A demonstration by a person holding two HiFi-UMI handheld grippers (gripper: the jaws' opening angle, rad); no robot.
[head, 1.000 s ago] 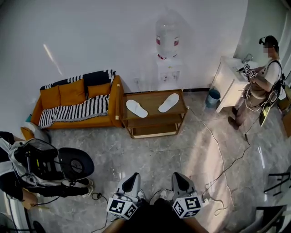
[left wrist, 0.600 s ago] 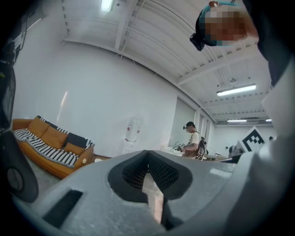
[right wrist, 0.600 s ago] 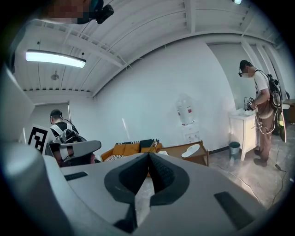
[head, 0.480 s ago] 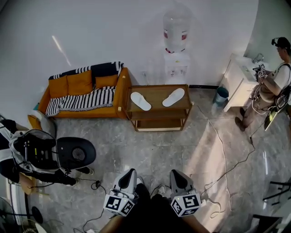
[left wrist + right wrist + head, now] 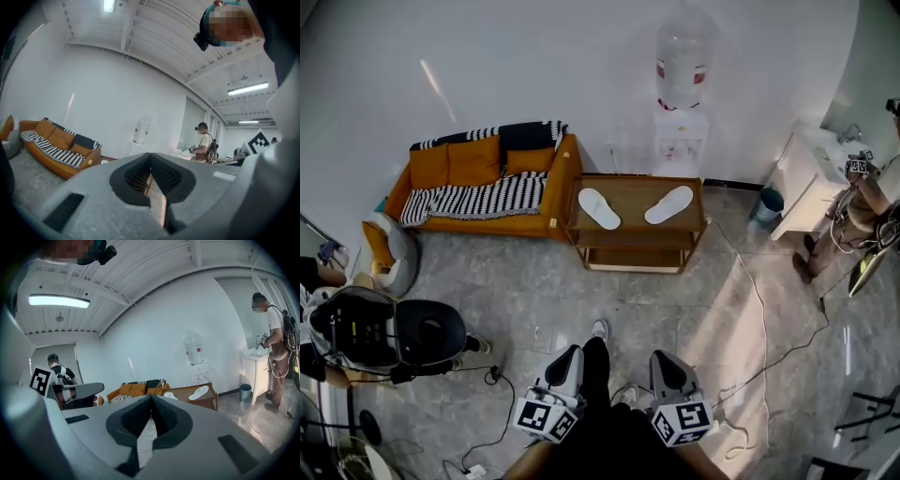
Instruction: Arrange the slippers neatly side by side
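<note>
Two white slippers lie apart on a low wooden table by the far wall, splayed away from each other: the left slipper and the right slipper. The right gripper view shows them too, the near slipper and the other slipper. My left gripper and right gripper are held low near my body, far from the table. Both have their jaws closed together with nothing between them.
An orange sofa with a striped throw stands left of the table. A water dispenser is behind it. A person stands at a white sink unit at right. Cables run across the marble floor. A black chair is at left.
The head view has shifted: the table, sofa and dispenser now sit further right in the frame. My leg and shoe have stepped forward between the grippers. The slippers have not moved.
</note>
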